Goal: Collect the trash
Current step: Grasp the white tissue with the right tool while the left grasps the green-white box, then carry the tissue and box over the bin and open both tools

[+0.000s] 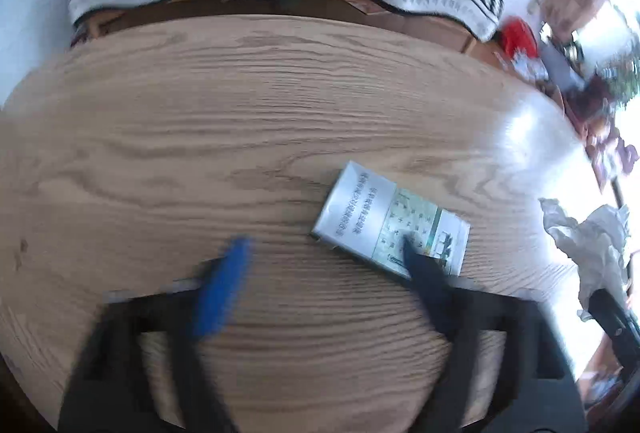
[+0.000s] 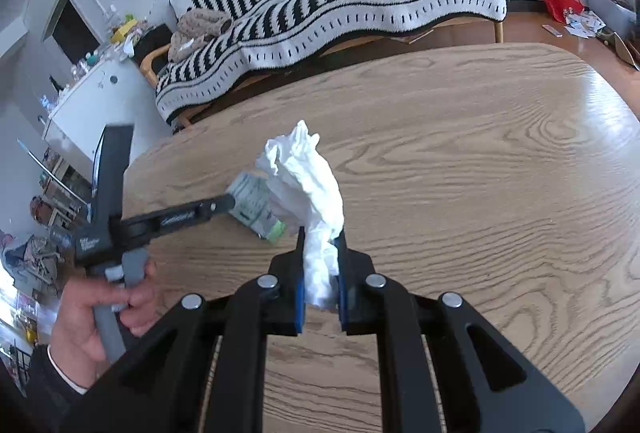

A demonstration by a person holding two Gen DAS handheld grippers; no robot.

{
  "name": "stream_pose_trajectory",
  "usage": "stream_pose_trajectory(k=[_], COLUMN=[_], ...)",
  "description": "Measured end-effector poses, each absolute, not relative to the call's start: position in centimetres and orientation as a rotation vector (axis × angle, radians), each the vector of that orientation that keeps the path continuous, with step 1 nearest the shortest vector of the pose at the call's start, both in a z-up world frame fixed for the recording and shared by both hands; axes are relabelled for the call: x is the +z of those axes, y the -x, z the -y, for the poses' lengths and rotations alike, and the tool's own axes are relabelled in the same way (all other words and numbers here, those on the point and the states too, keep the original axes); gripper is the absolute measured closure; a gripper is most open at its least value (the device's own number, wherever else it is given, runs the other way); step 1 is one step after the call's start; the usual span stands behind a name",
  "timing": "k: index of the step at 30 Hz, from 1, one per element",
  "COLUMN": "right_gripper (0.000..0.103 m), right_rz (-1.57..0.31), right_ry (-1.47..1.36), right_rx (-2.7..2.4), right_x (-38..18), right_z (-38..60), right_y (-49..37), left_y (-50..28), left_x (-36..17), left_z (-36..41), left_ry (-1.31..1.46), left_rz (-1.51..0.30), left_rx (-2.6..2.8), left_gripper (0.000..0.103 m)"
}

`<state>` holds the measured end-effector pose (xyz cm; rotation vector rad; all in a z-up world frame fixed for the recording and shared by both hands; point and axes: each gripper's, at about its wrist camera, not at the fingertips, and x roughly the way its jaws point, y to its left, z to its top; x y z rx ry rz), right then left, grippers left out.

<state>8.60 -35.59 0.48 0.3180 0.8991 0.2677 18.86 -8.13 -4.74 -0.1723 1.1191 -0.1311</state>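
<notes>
- Two pieces of trash are showing: a crumpled white tissue (image 2: pixel 308 193) and a silver cigarette pack (image 1: pixel 390 221), the pack lying flat on the wood-grain tabletop (image 1: pixel 200 121).
- The right gripper (image 2: pixel 320 265) is pinching the tissue's lower end between its blue-lined fingers (image 2: pixel 299 293), pressed close together; the wad is standing up above the tabletop.
- The left gripper (image 1: pixel 324 249) is hanging over the pack with its fingers spread wide, one tip over the pack's near end, the other over bare wood. Nothing is being gripped.
- Risk, as a judgement: the pack is sitting off to one side of the left gripper's spread, so closing now could nudge it away or catch only a corner. The flat pack is also offering little edge to bite.
- Risk: the tissue is being held only by its tail and could slip or tear loose.
- The right wrist view is showing the person's hand (image 2: pixel 100 317) on the left gripper's handle and the striped sofa cover (image 2: pixel 340 5); the blurred left wrist view is showing the pack's printed face.
</notes>
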Motion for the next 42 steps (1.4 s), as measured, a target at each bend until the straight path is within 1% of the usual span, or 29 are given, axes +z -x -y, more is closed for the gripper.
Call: stream_pose_trajectory(k=[1,3,7,12,15,17,20,21,24,25,26,27,28,29,30,33,36,38,39,42], right_gripper=[0.091,0.091,0.091,0.091,0.091,0.091,0.091,0.091,0.091,0.091,0.091,0.091,0.091,0.091,0.091,0.091,0.091,0.091,0.091,0.091], right_rz=[-0.892,-0.881,-0.88,-0.871,-0.857,-0.85,-0.846,-0.851,-0.869,-0.87,-0.873,-0.88,-0.887,-0.899,-0.906,-0.922,-0.927,-0.924,-0.922,-0.908], right_ry=[-0.322,-0.332,-0.345,-0.354,-0.376,-0.387,-0.397,-0.403,-0.346,-0.335,-0.327,-0.319,-0.311,-0.301,-0.297,-0.283,-0.273,-0.269,-0.267,-0.256], right_rx=[0.267,0.267,0.251,0.22,0.224,0.224,0.203,0.197,0.146,0.148,0.154,0.153,0.149,0.145,0.143,0.148,0.171,0.191,0.196,0.201], right_x=[0.7,1.1,1.1,1.2,1.6,1.9,1.8,1.7,1.5,1.5,1.5,1.5,1.3,1.1,0.9,0.6,0.6,0.7,0.8,1.2], right_z=[35.7,35.9,36.1,37.3,38.4,39.2,40.6,41.0,41.8,41.8,41.8,41.8,41.9,41.8,41.8,40.9,39.8,39.0,38.6,37.3], right_y=[-8.7,-8.9,-9.6,-10.3,-10.1,-9.8,-9.8,-9.8,-9.6,-9.5,-9.4,-9.4,-9.4,-9.4,-9.4,-9.6,-9.7,-9.5,-9.4,-9.0], left_y=[-18.6,-18.4,-18.9,-18.9,-19.8,-20.8,-22.0,-22.1,-21.4,-21.0,-20.5,-20.0,-19.5,-19.1,-18.5,-16.6,-14.8,-12.7,-13.0,-11.6], left_x=[-4.1,-3.2,-4.6,-5.9,-5.0,-5.0,-6.1,-6.6,-6.7,-6.8,-6.6,-6.3,-6.0,-5.9,-5.9,-5.8,-5.5,-4.6,-4.5,-2.8], left_z=[7.7,7.7,9.0,11.5,14.4,16.6,17.9,18.1,18.2,18.0,18.2,18.2,18.0,17.8,17.5,15.5,13.4,11.8,11.6,10.2], left_ry=[0.211,0.267,0.345,0.417,0.376,0.329,0.297,0.271,0.26,0.263,0.219,0.188,0.156,0.141,0.129,0.092,0.05,-0.001,-0.017,-0.011], left_rz=[-1.098,-1.077,-1.171,-1.191,-1.138,-1.139,-1.189,-1.209,-1.155,-1.141,-1.108,-1.083,-1.068,-1.066,-1.065,-1.07,-1.082,-1.056,-1.045,-1.005], left_rx=[-0.125,-0.086,0.119,0.364,0.424,0.447,0.489,0.501,0.489,0.449,0.402,0.37,0.331,0.305,0.272,0.192,0.122,0.09,0.083,0.043], left_gripper=[0.018,0.008,0.008,0.008,0.008,0.008,0.008,0.006,0.006,0.007,0.015,0.031,0.037,0.041,0.043,0.046,0.046,0.046,0.046,0.046])
